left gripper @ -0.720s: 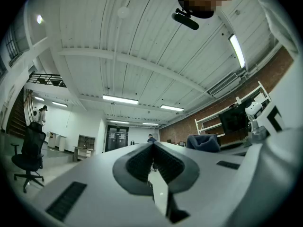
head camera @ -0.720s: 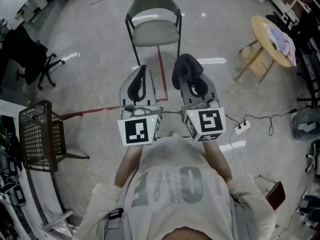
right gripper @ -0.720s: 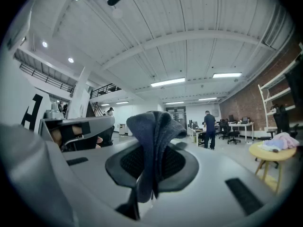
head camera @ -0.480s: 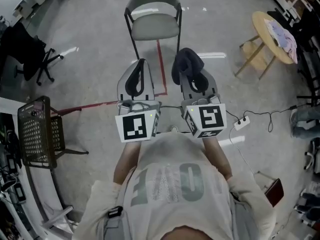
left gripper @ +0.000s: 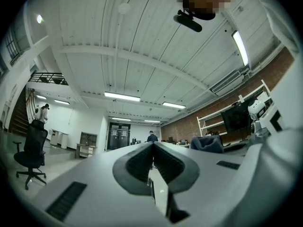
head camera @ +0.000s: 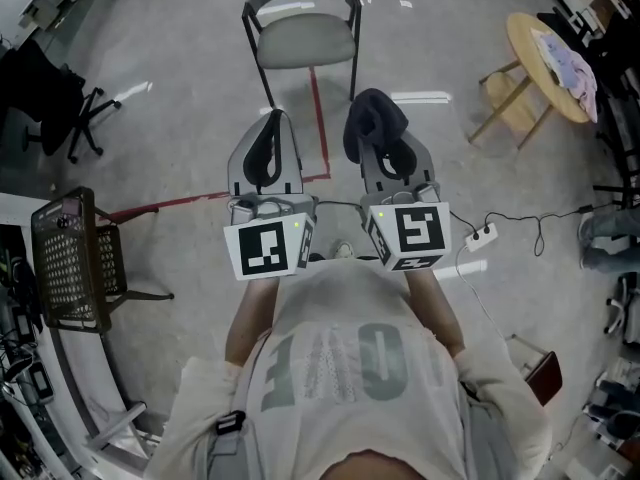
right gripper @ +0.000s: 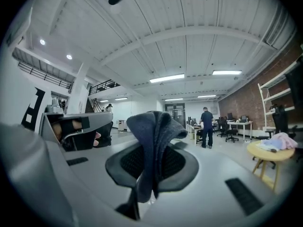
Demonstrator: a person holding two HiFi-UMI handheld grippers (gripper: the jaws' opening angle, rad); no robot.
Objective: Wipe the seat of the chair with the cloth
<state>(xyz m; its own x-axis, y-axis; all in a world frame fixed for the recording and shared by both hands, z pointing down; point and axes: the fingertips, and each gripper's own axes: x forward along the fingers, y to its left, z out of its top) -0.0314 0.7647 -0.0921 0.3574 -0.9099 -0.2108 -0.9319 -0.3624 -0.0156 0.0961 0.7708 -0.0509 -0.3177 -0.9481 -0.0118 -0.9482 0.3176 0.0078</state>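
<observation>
Showing two tongs: left tongs pressed together, empty; right tongs clamped on one soft, dark, folded cloth; one grey-cushioned, black-framed chair beyond.

A round pale wooden table stands on grey concrete floor. Far left of it, a black swivel office chair; behind it, a red brick wall; above, white strip lights.

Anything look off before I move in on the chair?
Nothing stands out. The chair stands upright ahead, the dark cloth is clamped in the right gripper, and the left gripper is shut and empty.
</observation>
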